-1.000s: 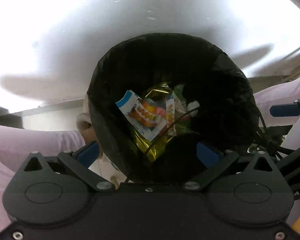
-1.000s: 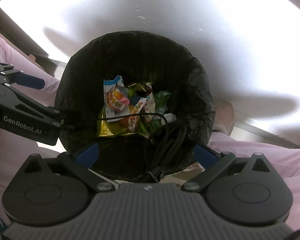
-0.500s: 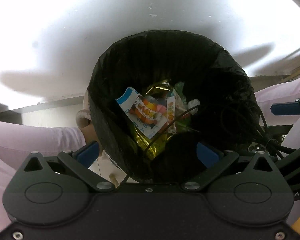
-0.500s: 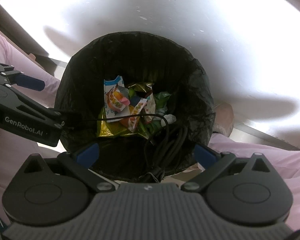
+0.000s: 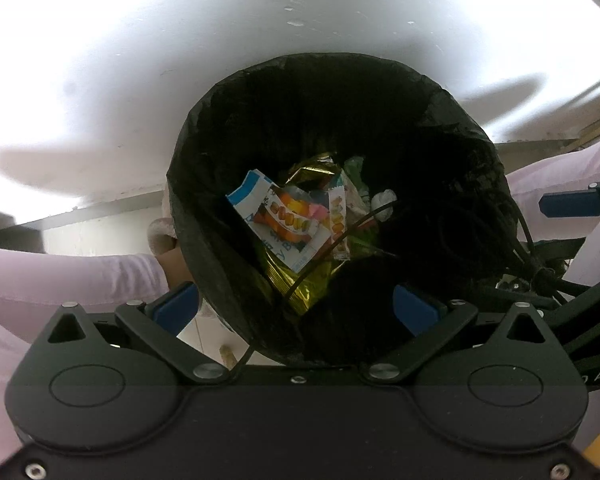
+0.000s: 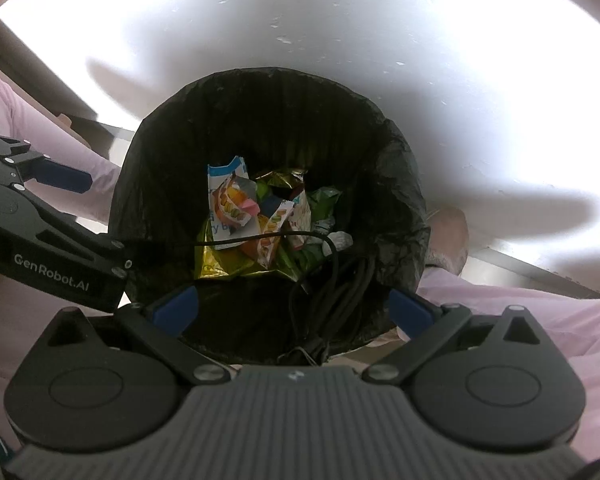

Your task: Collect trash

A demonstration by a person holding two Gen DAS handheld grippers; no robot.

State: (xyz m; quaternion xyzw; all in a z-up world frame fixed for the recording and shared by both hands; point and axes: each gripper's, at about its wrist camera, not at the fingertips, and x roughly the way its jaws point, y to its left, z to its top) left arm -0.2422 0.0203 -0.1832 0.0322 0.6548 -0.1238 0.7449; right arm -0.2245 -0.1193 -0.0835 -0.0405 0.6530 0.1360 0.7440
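Observation:
A bin with a black liner (image 5: 204, 184) (image 6: 400, 168) fills the middle of both wrist views, seen from above. At its bottom lie a blue-and-white snack wrapper (image 5: 284, 220) (image 6: 226, 200), gold foil (image 5: 300, 296) (image 6: 216, 260), a green wrapper (image 6: 324, 200) and a white paper wad (image 5: 382, 200) (image 6: 340, 240). My left gripper (image 5: 296, 312) hangs open over the bin's near rim with nothing between its blue pads (image 5: 176, 312). My right gripper (image 6: 294, 310) is open and empty too, over the same rim. Each gripper shows at the edge of the other's view.
Black cables (image 6: 340, 292) droop over the bin's near side, and one thin cable (image 5: 328, 260) crosses above the trash. A white tabletop (image 5: 180, 60) (image 6: 420, 60) lies beyond the bin. Pink-clad limbs (image 5: 60, 280) (image 6: 520, 312) flank it on both sides.
The views drift only slightly over the bin. Both grippers stay open and the trash in the bin has not moved.

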